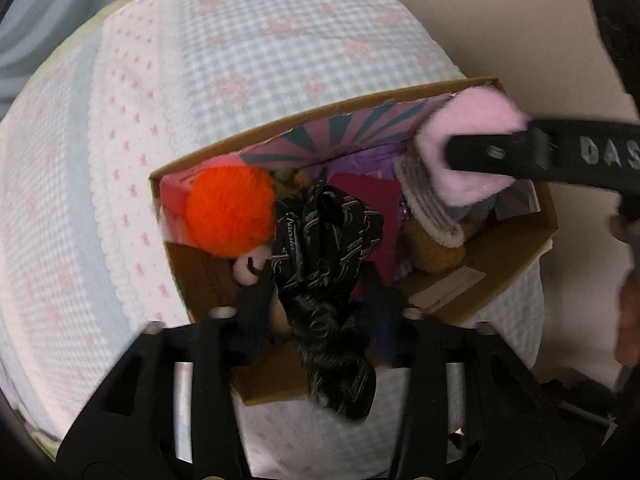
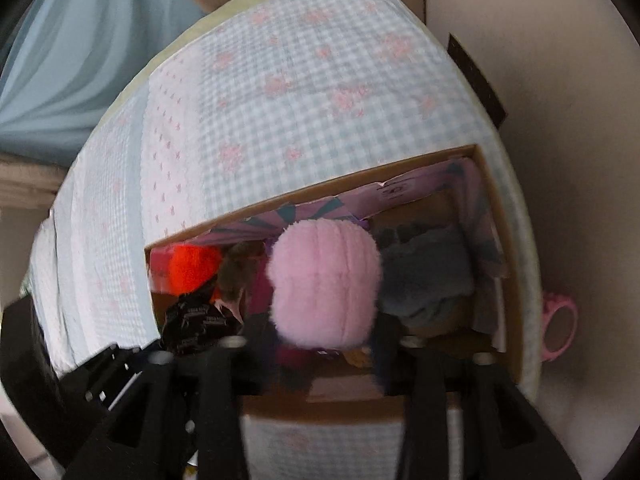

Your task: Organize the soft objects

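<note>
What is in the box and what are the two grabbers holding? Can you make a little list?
place: cardboard box on a checked blanket
left gripper: shut on a black printed cloth
right gripper: shut on a fluffy pink slipper
in the box: orange pom-pom, blue-grey plush
beside the bed: pink roll

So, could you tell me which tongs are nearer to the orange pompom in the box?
Left. The left tongs, gripping a black ribbon, sit beside the orange pompom; the right tongs hold a pink slipper farther right.
</note>
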`<control>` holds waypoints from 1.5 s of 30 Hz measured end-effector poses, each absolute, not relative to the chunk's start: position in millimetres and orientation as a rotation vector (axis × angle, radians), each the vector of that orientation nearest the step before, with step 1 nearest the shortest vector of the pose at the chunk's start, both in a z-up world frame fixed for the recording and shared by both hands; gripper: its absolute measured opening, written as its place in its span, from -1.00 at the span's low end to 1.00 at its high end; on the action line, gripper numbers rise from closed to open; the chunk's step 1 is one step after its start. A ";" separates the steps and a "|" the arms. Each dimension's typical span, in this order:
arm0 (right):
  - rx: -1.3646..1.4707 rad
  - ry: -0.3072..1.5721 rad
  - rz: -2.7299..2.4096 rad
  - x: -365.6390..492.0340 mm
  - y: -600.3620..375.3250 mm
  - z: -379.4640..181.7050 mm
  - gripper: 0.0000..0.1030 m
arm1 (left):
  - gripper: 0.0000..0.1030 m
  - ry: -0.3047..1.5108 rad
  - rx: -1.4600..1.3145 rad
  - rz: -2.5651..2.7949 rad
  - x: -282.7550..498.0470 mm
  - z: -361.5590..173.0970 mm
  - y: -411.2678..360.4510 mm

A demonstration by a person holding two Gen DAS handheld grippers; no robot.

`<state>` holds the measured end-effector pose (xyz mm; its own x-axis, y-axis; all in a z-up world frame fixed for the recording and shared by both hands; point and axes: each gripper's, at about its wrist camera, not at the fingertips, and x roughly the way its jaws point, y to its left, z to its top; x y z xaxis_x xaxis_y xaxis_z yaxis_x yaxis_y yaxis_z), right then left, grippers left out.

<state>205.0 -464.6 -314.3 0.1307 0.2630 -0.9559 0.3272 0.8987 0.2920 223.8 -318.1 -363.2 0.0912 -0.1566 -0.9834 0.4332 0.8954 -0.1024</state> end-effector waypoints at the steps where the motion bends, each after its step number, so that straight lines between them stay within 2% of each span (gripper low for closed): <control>1: 0.530 1.449 -0.062 206.0 -466.7 -317.5 0.25 | 0.98 1.413 0.239 -0.445 224.5 -363.1 -319.3; 2: 0.550 1.442 -0.073 206.3 -467.6 -318.1 0.61 | 0.99 1.407 0.242 -0.454 225.4 -362.6 -319.9; 4: 0.559 1.440 -0.105 208.1 -470.3 -319.7 1.00 | 0.99 1.399 0.247 -0.459 225.9 -359.5 -320.5; 14: 0.536 1.416 -0.138 199.2 -475.7 -303.8 1.00 | 0.99 1.375 0.230 -0.433 219.0 -344.7 -302.2; 22: 0.477 1.355 -0.141 183.8 -460.8 -262.3 1.00 | 0.99 1.307 0.225 -0.425 204.5 -313.6 -291.8; 31: 0.345 1.186 -0.097 153.6 -407.5 -157.6 1.00 | 0.99 1.121 0.225 -0.390 175.6 -223.7 -252.8; 45: 0.146 0.908 -0.029 74.5 -306.6 -15.5 1.00 | 0.99 0.812 0.068 -0.237 108.5 -62.9 -126.4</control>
<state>74.5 -306.6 -15.5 0.6156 0.0364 -0.7872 0.0870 0.9897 0.1137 108.5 -126.4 -62.9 0.6635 -0.1834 -0.7253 0.2355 0.9714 -0.0302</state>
